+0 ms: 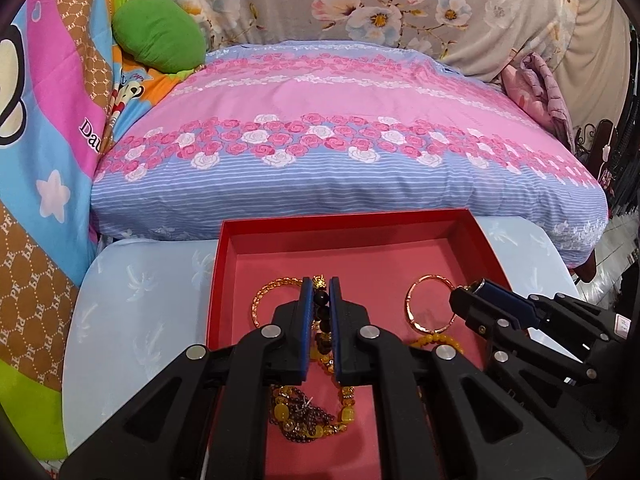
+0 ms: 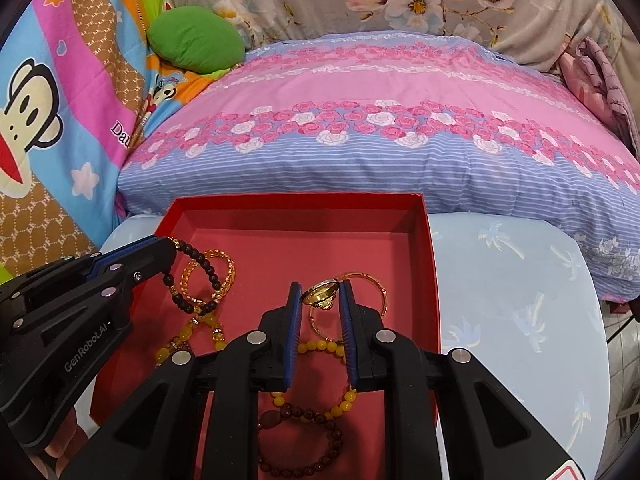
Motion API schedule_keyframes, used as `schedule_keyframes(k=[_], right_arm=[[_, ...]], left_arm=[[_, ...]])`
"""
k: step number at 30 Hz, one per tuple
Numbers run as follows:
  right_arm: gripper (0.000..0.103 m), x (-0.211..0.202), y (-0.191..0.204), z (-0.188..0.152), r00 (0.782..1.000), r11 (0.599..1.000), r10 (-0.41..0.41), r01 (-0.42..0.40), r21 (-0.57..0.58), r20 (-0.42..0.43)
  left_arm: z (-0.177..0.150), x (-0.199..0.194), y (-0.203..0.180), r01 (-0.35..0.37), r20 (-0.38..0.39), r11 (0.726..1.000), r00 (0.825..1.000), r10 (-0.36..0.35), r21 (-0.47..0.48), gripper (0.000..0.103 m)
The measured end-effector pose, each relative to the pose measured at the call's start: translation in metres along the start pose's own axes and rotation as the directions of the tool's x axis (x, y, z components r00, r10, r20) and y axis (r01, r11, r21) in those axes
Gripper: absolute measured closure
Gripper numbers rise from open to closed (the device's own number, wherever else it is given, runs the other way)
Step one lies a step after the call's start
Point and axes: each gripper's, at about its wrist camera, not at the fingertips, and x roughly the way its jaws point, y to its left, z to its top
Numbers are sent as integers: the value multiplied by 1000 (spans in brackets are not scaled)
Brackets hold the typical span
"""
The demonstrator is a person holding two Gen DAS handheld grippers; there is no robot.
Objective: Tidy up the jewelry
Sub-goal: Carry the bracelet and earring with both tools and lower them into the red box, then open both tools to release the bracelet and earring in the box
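Note:
A red box (image 1: 476, 240) (image 2: 430, 264) lies on a pale blue table and holds jewelry. My left gripper (image 1: 321, 282) is shut on a black bead bracelet (image 1: 322, 312), which hangs from it over the box in the right wrist view (image 2: 200, 264). My right gripper (image 2: 320, 290) is shut on a small gold ring (image 2: 320, 294); it also shows at the right of the left wrist view (image 1: 466, 294). In the box lie a gold chain bracelet (image 2: 224, 268), a thin gold bangle (image 1: 412, 304) (image 2: 380, 288), yellow bead strands (image 2: 320, 346) and a dark red bead bracelet (image 2: 300, 416).
The pale blue table (image 1: 132, 292) (image 2: 520, 300) stands against a bed with a pink and blue rose-print pillow (image 1: 340, 128). A green cushion (image 1: 158, 38) and a cartoon blanket (image 1: 44, 120) lie at the left.

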Motion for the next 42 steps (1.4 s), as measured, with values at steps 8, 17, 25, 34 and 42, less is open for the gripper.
schedule_keyframes(k=[8, 17, 25, 34, 42], right_arm=[[85, 8, 0, 1, 1000, 1000, -9, 9, 2, -17], [76, 7, -1, 0, 1000, 1000, -19, 19, 11, -3], [69, 0, 0, -5, 1000, 1000, -22, 22, -2, 11], [68, -13, 2, -11, 1000, 1000, -21, 22, -4, 22], [68, -36, 2, -22, 999, 1000, -13, 13, 5, 35]], left_arm=[[1, 13, 5, -17, -25, 1000, 1000, 17, -17, 95], [3, 15, 6, -41, -22, 999, 999, 40, -25, 86], [1, 11, 6, -56, -11, 998, 998, 56, -25, 69], [-2, 0, 3, -60, -4, 998, 998, 60, -23, 69], [-10, -22, -3, -50, 9, 999, 999, 51, -21, 69]])
